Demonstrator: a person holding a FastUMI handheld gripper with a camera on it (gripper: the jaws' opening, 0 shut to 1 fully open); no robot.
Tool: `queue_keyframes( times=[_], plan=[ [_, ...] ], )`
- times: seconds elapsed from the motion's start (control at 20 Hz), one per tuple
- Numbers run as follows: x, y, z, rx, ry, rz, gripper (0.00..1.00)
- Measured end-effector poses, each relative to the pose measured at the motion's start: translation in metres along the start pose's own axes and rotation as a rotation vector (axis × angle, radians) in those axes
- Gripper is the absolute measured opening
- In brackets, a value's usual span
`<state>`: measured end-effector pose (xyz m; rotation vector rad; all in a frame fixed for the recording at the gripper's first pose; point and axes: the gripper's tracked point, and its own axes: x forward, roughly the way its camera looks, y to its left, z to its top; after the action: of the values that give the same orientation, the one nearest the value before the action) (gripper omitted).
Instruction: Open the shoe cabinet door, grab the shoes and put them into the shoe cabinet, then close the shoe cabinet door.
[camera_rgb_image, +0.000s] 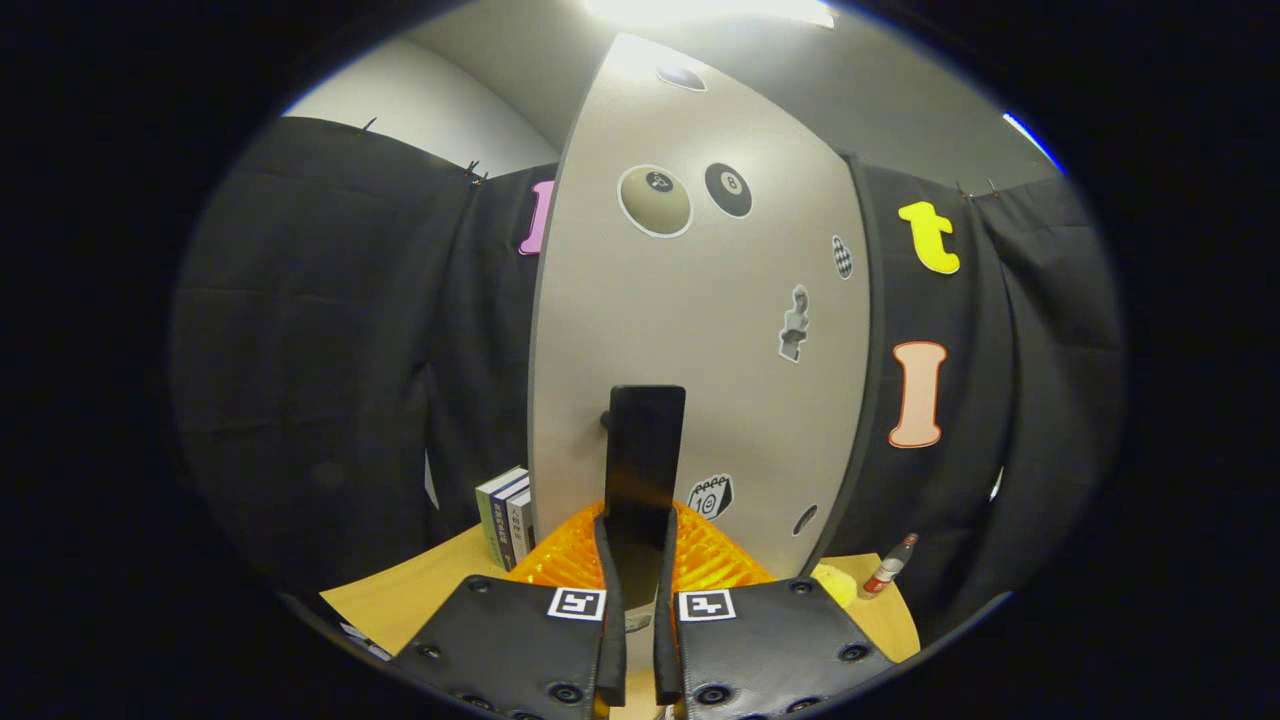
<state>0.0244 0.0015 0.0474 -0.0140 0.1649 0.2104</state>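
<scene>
- Gripper (640, 455) fingers are nearly together, seemingly pinching the small dark knob (606, 421) on the grey shoe cabinet door (700, 330); whether both press it I cannot tell
- Door looks shut: pull straight back, keeping the grip square
- Orange basket (720, 560) sits below

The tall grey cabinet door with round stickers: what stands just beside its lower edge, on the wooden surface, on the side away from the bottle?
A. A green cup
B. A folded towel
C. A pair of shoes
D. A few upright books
D: a few upright books stand on the wooden surface right beside the lower edge of the grey cabinet door, opposite the bottle; the gripper is nearly closed ahead of it.
</scene>
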Motion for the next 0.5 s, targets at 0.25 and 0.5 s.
queue_keyframes(
  times=[0.25,0.5],
  plan=[
    [-0.064,-0.062,-0.008,0.015,0.001,-0.098,0.12],
    [-0.106,-0.149,-0.022,-0.119,-0.033,-0.281,0.09]
  ],
)
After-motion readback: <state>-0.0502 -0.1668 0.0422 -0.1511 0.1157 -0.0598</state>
